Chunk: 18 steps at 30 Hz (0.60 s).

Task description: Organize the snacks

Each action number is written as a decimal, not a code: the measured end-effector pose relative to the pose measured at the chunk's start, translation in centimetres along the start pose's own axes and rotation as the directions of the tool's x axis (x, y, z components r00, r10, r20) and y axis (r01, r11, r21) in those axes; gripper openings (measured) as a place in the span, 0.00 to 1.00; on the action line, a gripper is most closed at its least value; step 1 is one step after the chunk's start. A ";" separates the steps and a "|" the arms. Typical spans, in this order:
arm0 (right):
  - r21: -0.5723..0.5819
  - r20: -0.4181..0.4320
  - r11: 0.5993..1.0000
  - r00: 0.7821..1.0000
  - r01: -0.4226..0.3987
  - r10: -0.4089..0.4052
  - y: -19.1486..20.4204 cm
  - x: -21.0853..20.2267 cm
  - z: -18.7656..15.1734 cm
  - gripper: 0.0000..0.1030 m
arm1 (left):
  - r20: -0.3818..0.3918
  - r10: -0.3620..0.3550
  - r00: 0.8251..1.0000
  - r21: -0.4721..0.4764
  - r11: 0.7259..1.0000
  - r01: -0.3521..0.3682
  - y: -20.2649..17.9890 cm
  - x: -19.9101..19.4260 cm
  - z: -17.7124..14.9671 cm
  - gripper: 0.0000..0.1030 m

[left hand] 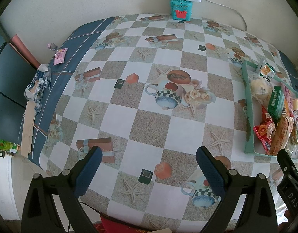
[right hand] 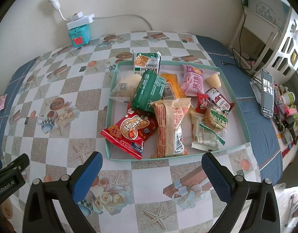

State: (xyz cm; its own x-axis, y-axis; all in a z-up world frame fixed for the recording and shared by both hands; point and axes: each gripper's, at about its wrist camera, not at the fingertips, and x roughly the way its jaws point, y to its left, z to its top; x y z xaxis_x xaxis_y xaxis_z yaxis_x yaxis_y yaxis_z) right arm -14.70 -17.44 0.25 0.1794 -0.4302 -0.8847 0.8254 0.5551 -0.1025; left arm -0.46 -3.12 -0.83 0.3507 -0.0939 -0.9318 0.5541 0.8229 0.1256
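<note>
A shallow pale green tray on the checkered tablecloth holds several snack packets: a red bag, a green pack, an orange-beige pack, a pink pack and a jelly cup. The tray also shows at the right of the left wrist view. A pink packet and a blue-white wrapper lie at the table's far left edge. My right gripper is open and empty, just in front of the tray. My left gripper is open and empty over the table's middle.
A teal box under a white power strip stands against the back wall. A phone and small clutter lie on the table's right side. A white shelf stands at the far right. The table edge drops off at the left.
</note>
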 end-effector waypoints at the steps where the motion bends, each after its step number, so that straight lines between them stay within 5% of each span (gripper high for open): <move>1: 0.000 0.000 1.000 1.000 0.000 0.000 0.0 0.0 0.0 1.00 | 0.000 0.000 1.000 0.000 1.000 0.000 0.0 0.0 0.0 0.95; 18: 0.000 -0.004 1.000 1.000 -0.002 0.002 -0.1 0.2 -0.3 1.00 | -0.007 0.001 1.000 -0.007 1.000 -0.001 0.1 0.0 0.0 0.95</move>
State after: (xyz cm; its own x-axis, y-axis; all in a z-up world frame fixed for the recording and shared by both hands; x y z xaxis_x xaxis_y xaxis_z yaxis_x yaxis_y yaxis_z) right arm -14.91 -17.42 -0.04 0.1785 -0.4261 -0.8869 0.8251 0.5558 -0.1010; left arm -0.38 -3.04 -0.79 0.3461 -0.0894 -0.9339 0.5485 0.8269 0.1241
